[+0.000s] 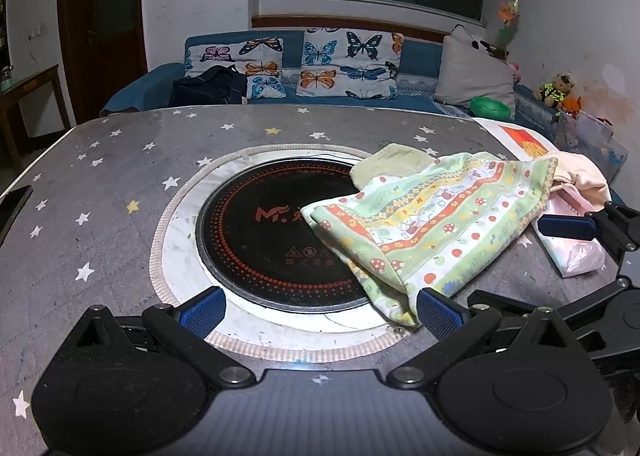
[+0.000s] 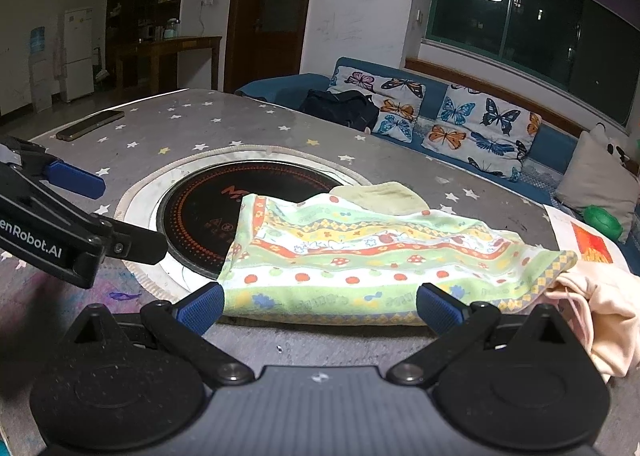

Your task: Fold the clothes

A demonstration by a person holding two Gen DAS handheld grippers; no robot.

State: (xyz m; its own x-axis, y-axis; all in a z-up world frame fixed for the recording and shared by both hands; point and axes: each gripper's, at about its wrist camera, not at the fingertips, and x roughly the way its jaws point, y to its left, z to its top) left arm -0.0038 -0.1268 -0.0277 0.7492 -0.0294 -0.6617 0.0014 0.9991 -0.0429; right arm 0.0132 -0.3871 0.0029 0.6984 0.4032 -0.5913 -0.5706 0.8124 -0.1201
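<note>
A green patterned cloth (image 1: 432, 224) (image 2: 360, 256) with mushrooms and apples lies rumpled on the grey star-print table (image 1: 100, 176) (image 2: 192, 116), partly over the round black hob (image 1: 260, 232) (image 2: 200, 212). My left gripper (image 1: 320, 310) is open, its right pad beside the cloth's near corner. My right gripper (image 2: 320, 306) is open too, with the cloth's near edge between its pads, neither pad pressing it. Each gripper shows in the other's view: the right gripper (image 1: 506, 262) at the cloth's right side, the left gripper (image 2: 132, 218) over the hob's left rim.
A pale yellow-green cloth (image 1: 384, 164) (image 2: 384, 196) sticks out behind the patterned one. A peach garment (image 1: 580, 176) (image 2: 600, 316) and a pink packet (image 1: 576, 252) lie to the right. A phone (image 2: 90, 124) rests far left. A sofa (image 1: 416, 56) stands behind the table.
</note>
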